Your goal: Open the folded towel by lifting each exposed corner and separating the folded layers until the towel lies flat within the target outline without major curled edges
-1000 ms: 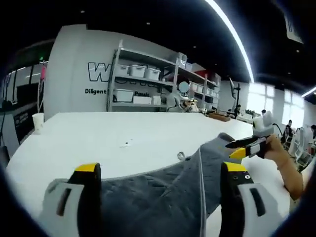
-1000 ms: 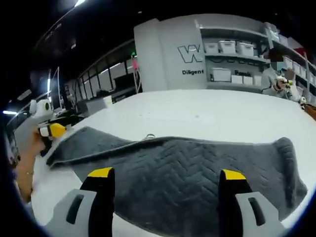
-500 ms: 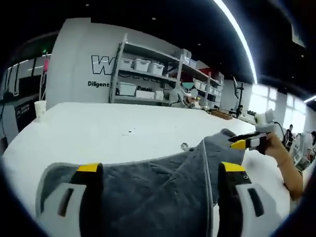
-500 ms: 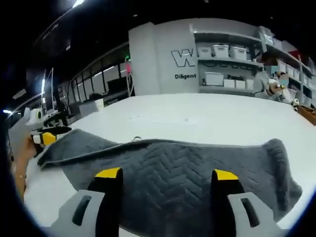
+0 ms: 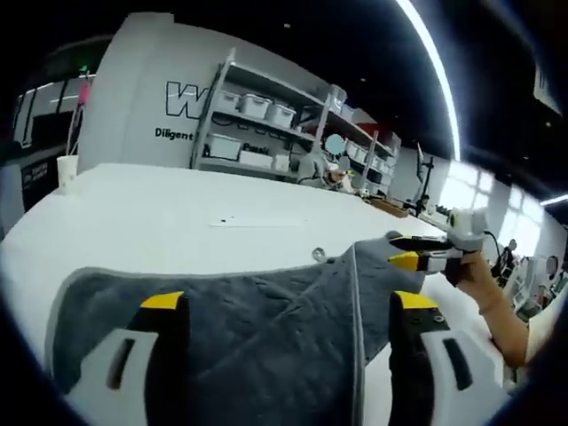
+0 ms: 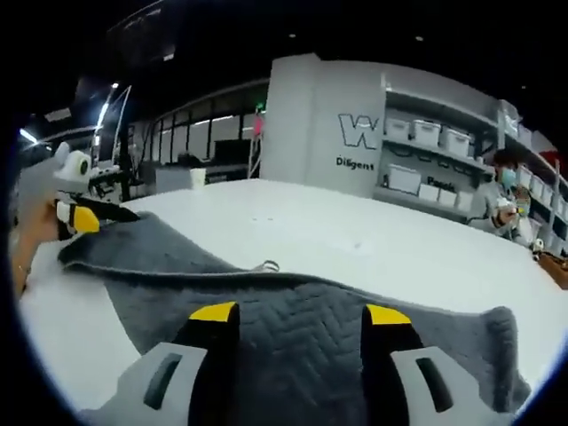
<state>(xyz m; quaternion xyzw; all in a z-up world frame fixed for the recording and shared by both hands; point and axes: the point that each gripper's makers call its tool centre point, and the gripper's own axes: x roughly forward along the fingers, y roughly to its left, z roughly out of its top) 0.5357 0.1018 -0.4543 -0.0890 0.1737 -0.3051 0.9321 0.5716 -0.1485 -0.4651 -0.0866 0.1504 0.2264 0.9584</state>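
A grey quilted towel (image 5: 257,342) lies on the white table (image 5: 160,217), a folded edge running up its middle. My left gripper (image 5: 289,302) hovers low over it, jaws wide apart and open, towel showing between them. Further right, a hand holds my right gripper (image 5: 410,253) at the towel's far corner. In the right gripper view the towel (image 6: 160,266) spreads under my right gripper (image 6: 302,312), whose jaws are open but fairly close together. My left gripper (image 6: 93,216) shows at the towel's left corner, whether touching it I cannot tell.
A small metal ring (image 5: 318,255) (image 6: 266,265) sits at the towel's far edge. A paper cup (image 5: 65,173) stands at the table's far left. Shelves with white bins (image 5: 257,133) line the back wall, and a person (image 6: 506,191) stands near them.
My right gripper's jaws have drawn closer together. More of the towel's near left corner now shows in the left gripper view. Both views have shifted with the hands.
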